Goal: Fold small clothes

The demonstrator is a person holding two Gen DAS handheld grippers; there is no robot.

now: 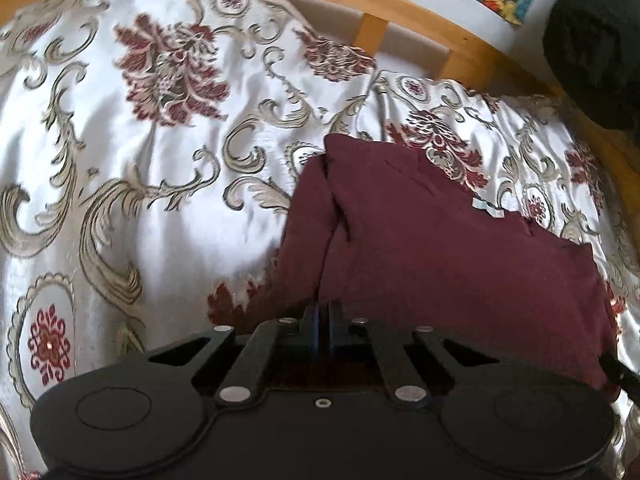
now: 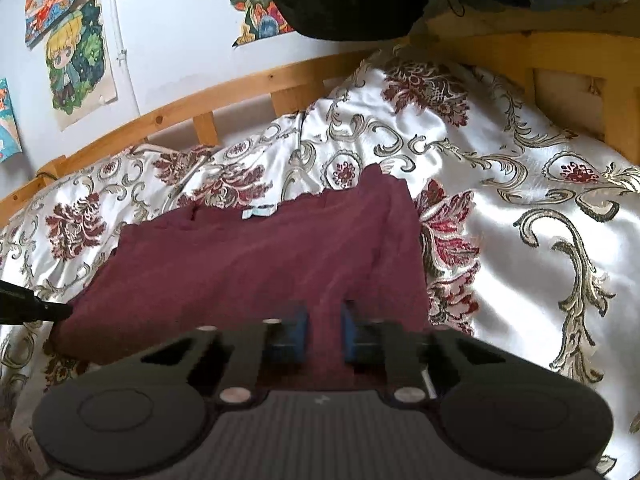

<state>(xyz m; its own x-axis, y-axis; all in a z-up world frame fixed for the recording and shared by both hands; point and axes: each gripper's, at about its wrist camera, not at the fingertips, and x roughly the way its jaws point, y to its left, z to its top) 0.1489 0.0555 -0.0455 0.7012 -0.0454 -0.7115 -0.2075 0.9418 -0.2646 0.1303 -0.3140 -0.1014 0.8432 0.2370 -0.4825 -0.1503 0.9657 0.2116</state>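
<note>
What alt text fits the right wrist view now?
The right gripper is shut on the near edge of a maroon garment spread on a floral bedspread. A wooden bed frame and wall drawings lie behind.

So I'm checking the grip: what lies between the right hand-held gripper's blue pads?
A fold of the maroon garment lies between the right hand-held gripper pads, which pinch it; the right wrist view shows this.
</note>
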